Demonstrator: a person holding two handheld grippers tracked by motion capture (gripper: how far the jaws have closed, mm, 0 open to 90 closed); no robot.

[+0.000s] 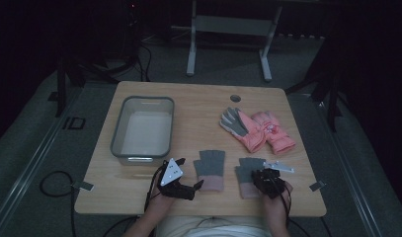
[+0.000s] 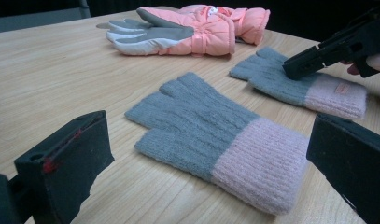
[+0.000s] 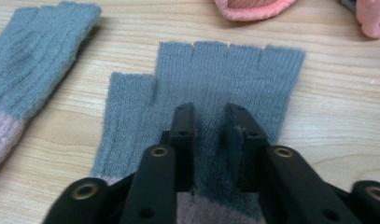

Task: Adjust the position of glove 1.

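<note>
Two grey knit fingerless gloves with pink cuffs lie flat near the table's front edge. My left gripper (image 1: 198, 186) is open wide and low beside the left glove (image 1: 210, 168). In the left gripper view its jaws (image 2: 206, 144) stand on either side of that glove (image 2: 215, 140) without touching it. My right gripper (image 1: 262, 177) points down at the right glove (image 1: 248, 170). In the right gripper view the jaws (image 3: 211, 116) stand slightly apart right over the grey palm of the glove (image 3: 215, 74), with no fabric pinched between the pads. It counts as open.
A pair of pink padded ski gloves (image 1: 258, 131) lies at the back right of the wooden table (image 1: 198, 103). A clear plastic bin (image 1: 141, 101) stands at the left. A person's hands reach in from the front edge.
</note>
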